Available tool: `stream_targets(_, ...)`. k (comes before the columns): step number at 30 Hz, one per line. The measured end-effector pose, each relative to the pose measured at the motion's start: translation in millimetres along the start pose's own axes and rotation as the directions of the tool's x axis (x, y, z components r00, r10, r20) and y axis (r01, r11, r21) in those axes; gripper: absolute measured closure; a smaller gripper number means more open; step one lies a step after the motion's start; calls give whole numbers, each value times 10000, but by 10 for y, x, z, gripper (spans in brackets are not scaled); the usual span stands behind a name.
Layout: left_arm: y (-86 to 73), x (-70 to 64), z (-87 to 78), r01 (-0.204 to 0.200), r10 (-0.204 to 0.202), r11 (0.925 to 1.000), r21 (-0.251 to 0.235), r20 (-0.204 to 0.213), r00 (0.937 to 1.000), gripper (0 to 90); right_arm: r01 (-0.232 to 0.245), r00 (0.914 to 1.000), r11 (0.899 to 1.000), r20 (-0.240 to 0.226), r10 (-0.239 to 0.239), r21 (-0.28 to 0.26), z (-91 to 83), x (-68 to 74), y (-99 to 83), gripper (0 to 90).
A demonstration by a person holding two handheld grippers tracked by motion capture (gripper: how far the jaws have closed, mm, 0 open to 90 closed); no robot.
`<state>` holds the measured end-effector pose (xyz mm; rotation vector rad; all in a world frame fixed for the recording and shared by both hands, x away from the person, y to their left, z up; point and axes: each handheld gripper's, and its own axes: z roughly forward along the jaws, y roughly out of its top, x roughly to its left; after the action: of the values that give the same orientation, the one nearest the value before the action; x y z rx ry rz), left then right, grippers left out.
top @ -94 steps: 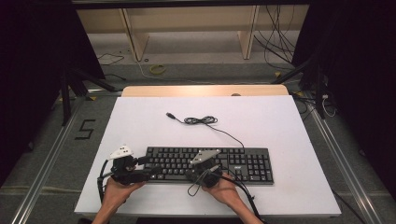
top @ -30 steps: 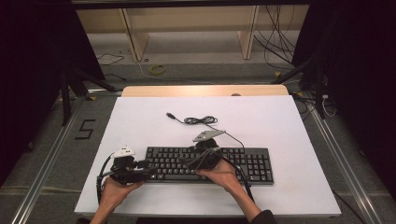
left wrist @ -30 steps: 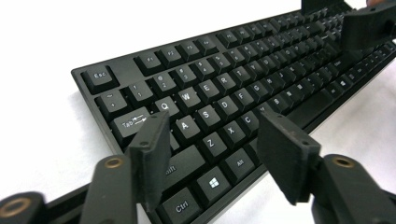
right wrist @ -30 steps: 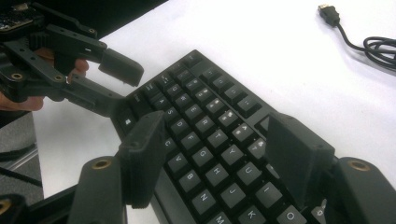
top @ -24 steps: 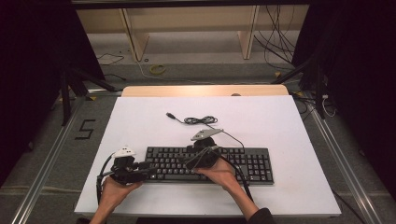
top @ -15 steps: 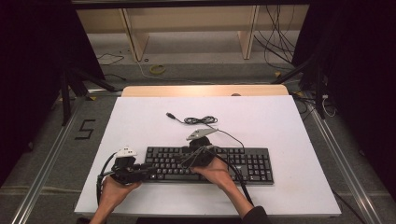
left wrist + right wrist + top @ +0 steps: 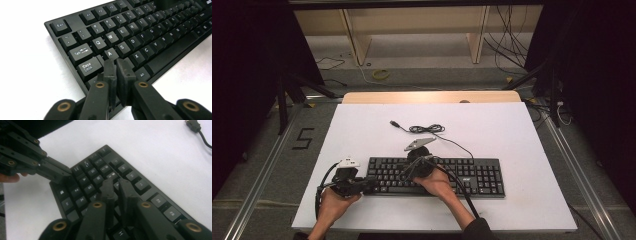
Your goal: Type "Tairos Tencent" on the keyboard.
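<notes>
Keyboard: a black keyboard (image 7: 434,176) is seen lying flat on the white table (image 7: 512,130), in the lower middle of the high view, its long side running left to right.
Keyboard, near view: in the left gripper view the keyboard (image 7: 140,32) is shown slanting from the lower middle up to the upper right of the frame; the Esc key sits at its upper left corner.
Left gripper: the left gripper (image 7: 368,185) is held at the lower left of the high view, at the keyboard's left end. In its own view the left gripper (image 7: 117,61) is seen with its jaws brought nearly together, a thin slit left between them, and nothing is clamped. The tips are placed over the keys just below A, beside Caps Lock; whether a key is pressed cannot be told.
Right gripper: the right gripper (image 7: 416,157) is held over the keyboard's upper edge, left of its middle, in the high view. In its own view the right gripper (image 7: 115,183) is shown with jaws close together, a narrow gap between, and nothing is gripped. Its tips are set over the upper key rows; contact cannot be told.
Cable: a black cable (image 7: 427,129) is seen loosely coiled on the table above the keyboard, its plug (image 7: 395,123) lying toward the upper left of the coil.
Hands: the left hand (image 7: 332,202) and right hand (image 7: 437,184) are seen entering from the bottom edge.
</notes>
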<state>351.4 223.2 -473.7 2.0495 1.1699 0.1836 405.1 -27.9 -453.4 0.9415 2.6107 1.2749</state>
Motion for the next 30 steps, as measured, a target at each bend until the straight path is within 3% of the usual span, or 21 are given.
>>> stream_targets(4, -1, 9, 16, -11, 11, 10000, 66, -6, 10000, 882, 37, 9999, 9999, 98, -39, 125, 51, -12, -5, 900)
stream_targets(10, 2, 10, 23, -42, 43, 9998, 172, -59, 10000, 889, 67, 9997, 9986, 222, -78, 516, 125, -9, -30, 900)
stream_targets(30, 3, 22, 29, -27, 27, 9997, 231, 3, 10000, 890, -3, 9991, 9965, 417, -32, 835, 184, -24, -64, 900)
